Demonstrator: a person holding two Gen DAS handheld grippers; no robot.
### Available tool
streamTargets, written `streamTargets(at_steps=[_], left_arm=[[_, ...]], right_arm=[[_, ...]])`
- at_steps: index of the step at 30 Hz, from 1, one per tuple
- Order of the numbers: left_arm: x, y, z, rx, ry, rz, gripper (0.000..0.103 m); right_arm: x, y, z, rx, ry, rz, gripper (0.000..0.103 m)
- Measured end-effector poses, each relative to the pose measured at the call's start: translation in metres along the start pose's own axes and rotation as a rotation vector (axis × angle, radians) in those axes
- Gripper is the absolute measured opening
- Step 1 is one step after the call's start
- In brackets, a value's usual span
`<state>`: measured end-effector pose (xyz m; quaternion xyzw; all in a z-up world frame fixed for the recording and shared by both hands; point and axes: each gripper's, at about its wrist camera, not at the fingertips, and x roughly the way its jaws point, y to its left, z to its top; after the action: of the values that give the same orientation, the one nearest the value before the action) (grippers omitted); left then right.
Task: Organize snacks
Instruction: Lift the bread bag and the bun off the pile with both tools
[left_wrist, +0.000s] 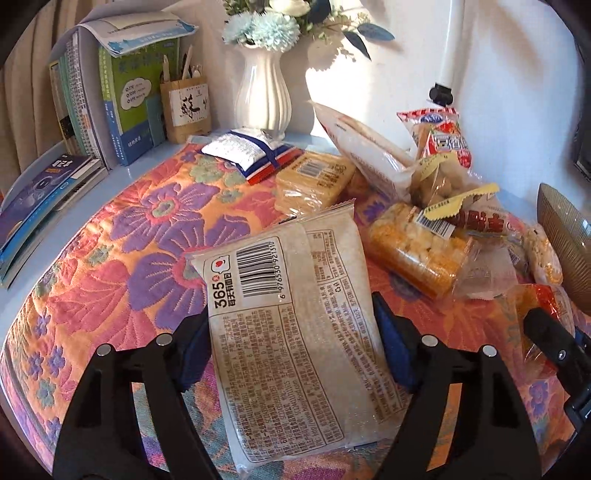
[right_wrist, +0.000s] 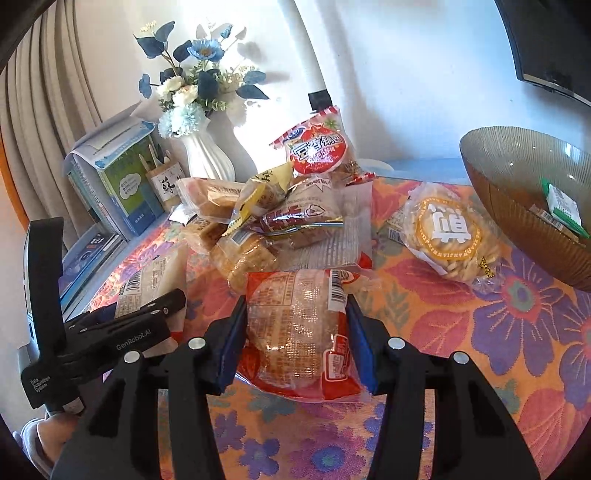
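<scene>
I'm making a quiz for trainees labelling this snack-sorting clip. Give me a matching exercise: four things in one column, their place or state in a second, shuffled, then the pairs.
Things
1. pale bread packet
2. red-edged pastry packet
3. brown ribbed bowl
4. white vase

Place or state
A. holds a green-and-white packet
B. between the left gripper's fingers
C. stands by the books, holding flowers
D. between the right gripper's fingers

Pairs: 1-B, 2-D, 3-A, 4-C
</scene>
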<state>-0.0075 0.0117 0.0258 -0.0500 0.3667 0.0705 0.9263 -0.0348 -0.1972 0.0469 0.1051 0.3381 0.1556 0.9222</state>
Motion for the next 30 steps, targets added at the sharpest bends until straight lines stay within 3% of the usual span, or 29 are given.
streamTargets(at_steps=[6, 18, 21, 26, 30], left_arm=[[-0.011, -0.001, 0.0, -0.002, -0.065, 0.0, 0.077], [-0.014, 0.0, 0.0, -0.016, -0.085, 0.02, 0.077], [-0.022, 0.006, -0.002, -0.051, -0.123, 0.005, 0.077], [-0.01, 0.009, 0.0, -0.067, -0.064, -0.01, 0.077], [-0.011, 0.008, 0.0, -0.065, -0.063, -0.012, 0.077]], right_arm=[[-0.006, 0.0, 0.0, -0.001, -0.028, 0.006, 0.05], [-0.007, -0.002, 0.0, 0.024, -0.028, 0.018, 0.05], [-0.005, -0.002, 0.001, 0.027, -0.019, 0.017, 0.05], [-0.009, -0.001, 0.0, 0.028, -0.04, 0.002, 0.05], [-0.008, -0.007, 0.001, 0.056, -0.032, 0.01, 0.05]])
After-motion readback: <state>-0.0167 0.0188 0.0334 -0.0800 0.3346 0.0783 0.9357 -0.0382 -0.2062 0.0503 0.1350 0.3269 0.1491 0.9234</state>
